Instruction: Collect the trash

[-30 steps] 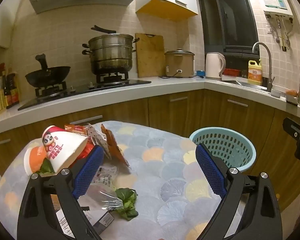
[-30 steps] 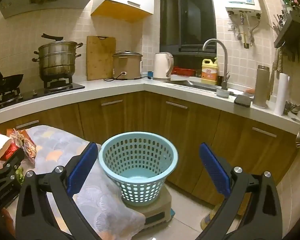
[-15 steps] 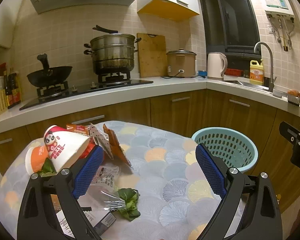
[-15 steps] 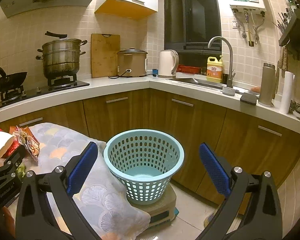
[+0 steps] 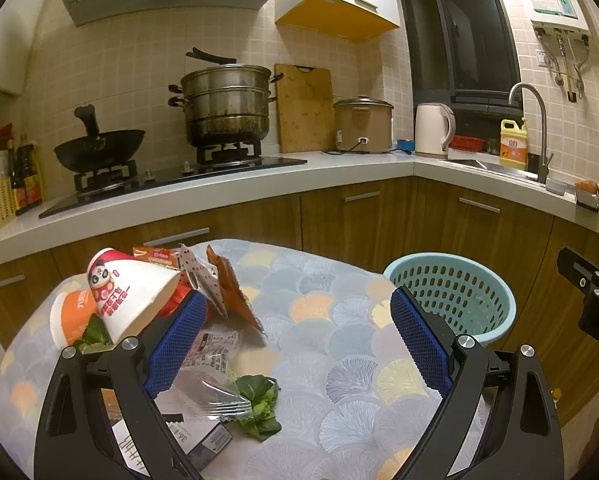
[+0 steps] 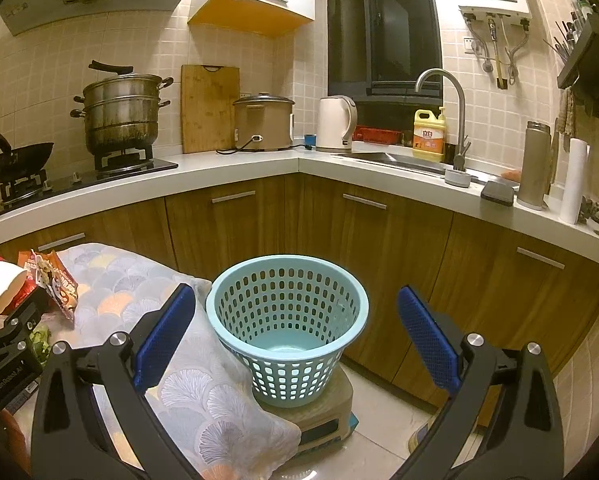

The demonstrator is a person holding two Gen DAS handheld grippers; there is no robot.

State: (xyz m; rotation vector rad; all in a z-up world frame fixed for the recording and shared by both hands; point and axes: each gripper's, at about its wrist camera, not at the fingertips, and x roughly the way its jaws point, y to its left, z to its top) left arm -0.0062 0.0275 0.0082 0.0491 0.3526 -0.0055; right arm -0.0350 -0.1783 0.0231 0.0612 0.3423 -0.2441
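Here the left hand-held gripper (image 5: 297,334) hangs over the table (image 5: 339,360) with its blue pads spread wide apart and nothing between them. The trash sits piled at the table's far left corner: a white paper cup (image 5: 133,292) with a panda print lies tipped on its side atop an orange cup (image 5: 69,320), with a red box (image 5: 155,258) behind them and two snack bags (image 5: 219,286) leaning beside the cup's mouth. Nearer the left edge lie a clear wrapper (image 5: 211,384), some green leaves (image 5: 259,400) touching it, and a dark printed card (image 5: 203,440) partly hidden under the left finger. The left pad (image 5: 175,348) is just beside the paper cup's rim; whether they touch cannot be told.

The right hand-held gripper (image 6: 295,338) is likewise wide apart and holds nothing. It looks down on a pale blue basket (image 6: 287,312), which stands on a low stool (image 6: 323,416) on the floor just off the table's right edge, the cloth draping down beside it. Inside the basket only its bottom shows. In the right wrist view the paper cup (image 6: 3,280) and a snack bag (image 6: 55,280) appear at the far left, behind the other gripper's black body (image 6: 7,356).
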